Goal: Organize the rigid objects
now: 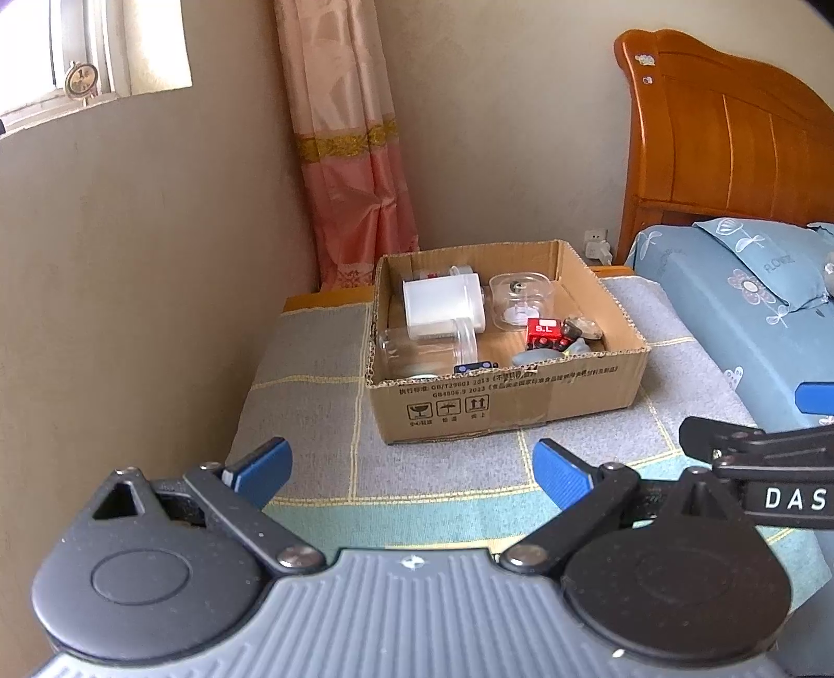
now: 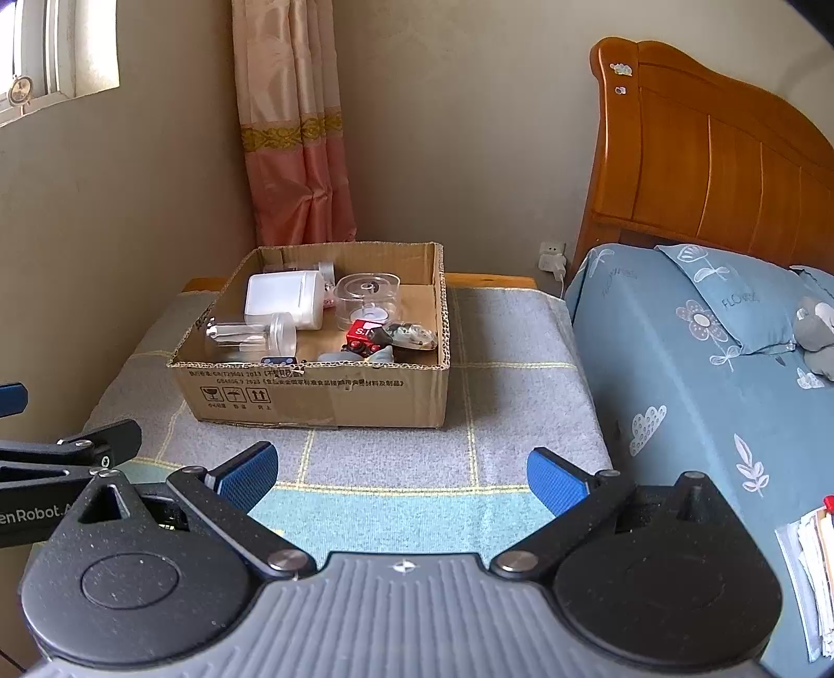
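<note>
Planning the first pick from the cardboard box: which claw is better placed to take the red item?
Right, probably, though marginally. The red item lies in the box's right half, and the right claw sits further right than the left claw. Both are open and empty, short of the box.

Soft window [image 1: 94, 47] daylight, fisheye-bent edges.

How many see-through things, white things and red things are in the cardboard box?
See-through: 2, the clear jar lying down and the round clear container.
White: 1, the white container.
Red: 1, the small red box.
Total: 4. Other small bits in the cardboard box are too jumbled to sort.
</note>
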`<state>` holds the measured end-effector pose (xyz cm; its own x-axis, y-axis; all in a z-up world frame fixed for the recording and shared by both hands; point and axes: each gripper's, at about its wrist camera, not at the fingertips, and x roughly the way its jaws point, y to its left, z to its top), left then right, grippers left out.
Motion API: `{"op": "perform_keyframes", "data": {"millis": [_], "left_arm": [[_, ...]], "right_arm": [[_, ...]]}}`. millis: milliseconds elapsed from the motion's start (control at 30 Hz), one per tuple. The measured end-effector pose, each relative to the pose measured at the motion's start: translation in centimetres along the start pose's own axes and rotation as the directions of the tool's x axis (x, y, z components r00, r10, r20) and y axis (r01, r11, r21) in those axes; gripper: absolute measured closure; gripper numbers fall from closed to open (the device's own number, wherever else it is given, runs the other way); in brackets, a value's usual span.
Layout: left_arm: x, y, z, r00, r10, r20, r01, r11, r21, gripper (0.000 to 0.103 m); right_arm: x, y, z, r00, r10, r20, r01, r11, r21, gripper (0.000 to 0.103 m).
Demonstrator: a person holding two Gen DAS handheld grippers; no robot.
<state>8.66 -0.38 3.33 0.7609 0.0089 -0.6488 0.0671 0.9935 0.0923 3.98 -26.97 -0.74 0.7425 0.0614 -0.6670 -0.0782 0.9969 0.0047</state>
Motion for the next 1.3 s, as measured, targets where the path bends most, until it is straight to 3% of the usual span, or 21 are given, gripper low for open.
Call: {"op": "perform_keyframes", "data": {"millis": [1300], "left_arm": [[-0.07, 0.00, 0.44, 1.000, 0.013, 0.010, -0.013, 1.000, 0.001, 0.005]], "right_arm": [[0.02, -0.08, 0.48, 1.000, -0.006, 0.013, 0.006, 1.000, 0.000, 0.000]]}}
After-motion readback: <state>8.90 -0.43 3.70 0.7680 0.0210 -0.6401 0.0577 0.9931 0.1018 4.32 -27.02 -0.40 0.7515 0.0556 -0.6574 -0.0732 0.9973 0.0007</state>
